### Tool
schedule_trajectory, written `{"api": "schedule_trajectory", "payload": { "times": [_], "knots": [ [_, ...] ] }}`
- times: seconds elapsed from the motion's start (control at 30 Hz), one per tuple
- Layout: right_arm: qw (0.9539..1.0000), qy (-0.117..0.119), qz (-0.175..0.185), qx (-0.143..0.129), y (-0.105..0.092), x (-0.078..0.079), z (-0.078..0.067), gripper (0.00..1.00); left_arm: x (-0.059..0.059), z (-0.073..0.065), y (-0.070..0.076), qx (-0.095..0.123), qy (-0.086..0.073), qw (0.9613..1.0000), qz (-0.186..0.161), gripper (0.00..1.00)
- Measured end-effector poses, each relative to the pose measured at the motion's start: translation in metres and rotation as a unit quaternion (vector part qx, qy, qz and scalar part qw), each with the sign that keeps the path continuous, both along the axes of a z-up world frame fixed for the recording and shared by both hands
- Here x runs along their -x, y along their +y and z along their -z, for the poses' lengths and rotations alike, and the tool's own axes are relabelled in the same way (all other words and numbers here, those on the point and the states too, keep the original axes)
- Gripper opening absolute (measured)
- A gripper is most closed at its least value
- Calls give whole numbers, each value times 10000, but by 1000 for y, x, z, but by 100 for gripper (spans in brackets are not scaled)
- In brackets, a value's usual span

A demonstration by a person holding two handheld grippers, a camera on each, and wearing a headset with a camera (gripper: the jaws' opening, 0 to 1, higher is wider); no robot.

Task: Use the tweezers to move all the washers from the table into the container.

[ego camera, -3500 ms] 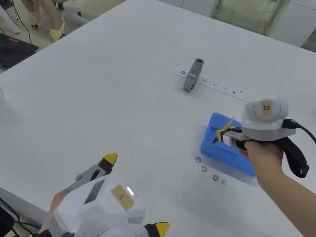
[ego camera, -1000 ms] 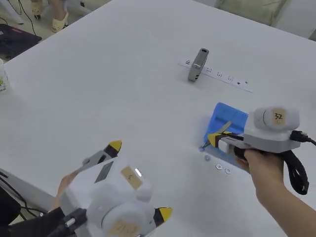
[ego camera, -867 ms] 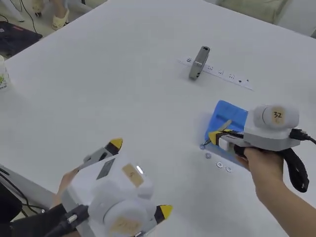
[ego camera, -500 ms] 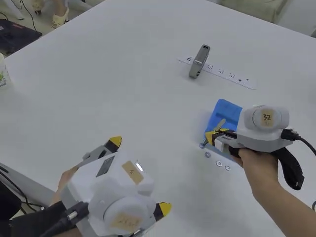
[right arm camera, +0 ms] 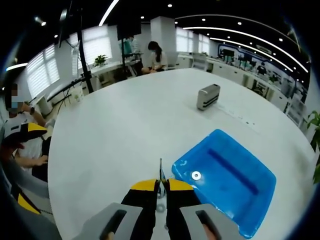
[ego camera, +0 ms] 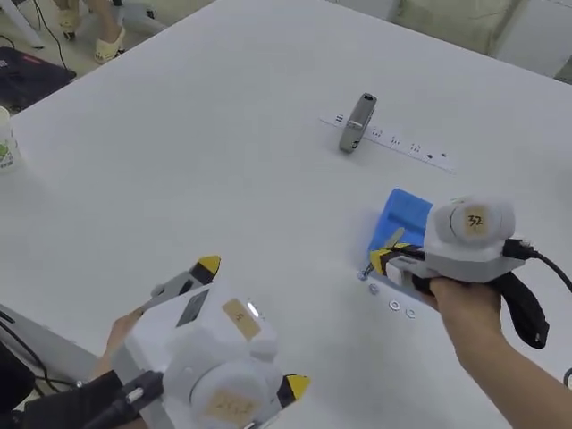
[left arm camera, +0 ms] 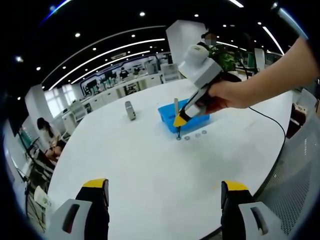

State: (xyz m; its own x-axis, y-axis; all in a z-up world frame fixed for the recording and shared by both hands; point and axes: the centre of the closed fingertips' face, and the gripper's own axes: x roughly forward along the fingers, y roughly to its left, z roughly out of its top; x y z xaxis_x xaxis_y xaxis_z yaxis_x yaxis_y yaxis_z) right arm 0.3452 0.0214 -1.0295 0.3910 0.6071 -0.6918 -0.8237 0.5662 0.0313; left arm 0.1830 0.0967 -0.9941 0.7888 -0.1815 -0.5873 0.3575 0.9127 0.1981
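Note:
The blue container (ego camera: 407, 217) sits right of centre, and one washer (right arm camera: 196, 175) lies inside it. Several washers (ego camera: 394, 306) lie in a row on the table just in front of it, also seen as the washers (left arm camera: 197, 135). My right gripper (ego camera: 381, 260) is shut on the tweezers (right arm camera: 160, 174), by the container's near left corner. The tweezers (left arm camera: 177, 131) point down, their tip at the left end of the row. My left gripper (left arm camera: 164, 187) stands open and holds nothing, low at the near left of the table (ego camera: 179, 152).
A grey block (ego camera: 356, 124) stands on a flat white power strip (ego camera: 402, 146) at the far side. A bottle (ego camera: 5, 143) is at the left edge. A person (right arm camera: 156, 56) sits at a distant desk.
My right gripper has come off the container toward its near left corner, bringing the tweezers tip down to the washer row. The left gripper has hardly moved.

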Motion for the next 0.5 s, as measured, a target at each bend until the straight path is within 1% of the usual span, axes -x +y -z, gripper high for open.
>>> {"api": "schedule_trajectory", "payload": {
  "times": [0.13,0.27,0.4,0.5],
  "knots": [
    [10000,6,-15,-42,-3,1,-5,2,1,1,-1,-25,25,10000,34,95],
    [9998,40,-31,-174,-5,1,-12,2,1,2,-1,-59,57,9999,61,95],
    [9997,-2,-71,-224,-6,2,-21,2,2,3,-2,-75,76,9999,77,95],
    [9996,-10,-91,-263,-7,2,-24,2,2,4,-3,-104,103,9998,110,95]
  ]
}}
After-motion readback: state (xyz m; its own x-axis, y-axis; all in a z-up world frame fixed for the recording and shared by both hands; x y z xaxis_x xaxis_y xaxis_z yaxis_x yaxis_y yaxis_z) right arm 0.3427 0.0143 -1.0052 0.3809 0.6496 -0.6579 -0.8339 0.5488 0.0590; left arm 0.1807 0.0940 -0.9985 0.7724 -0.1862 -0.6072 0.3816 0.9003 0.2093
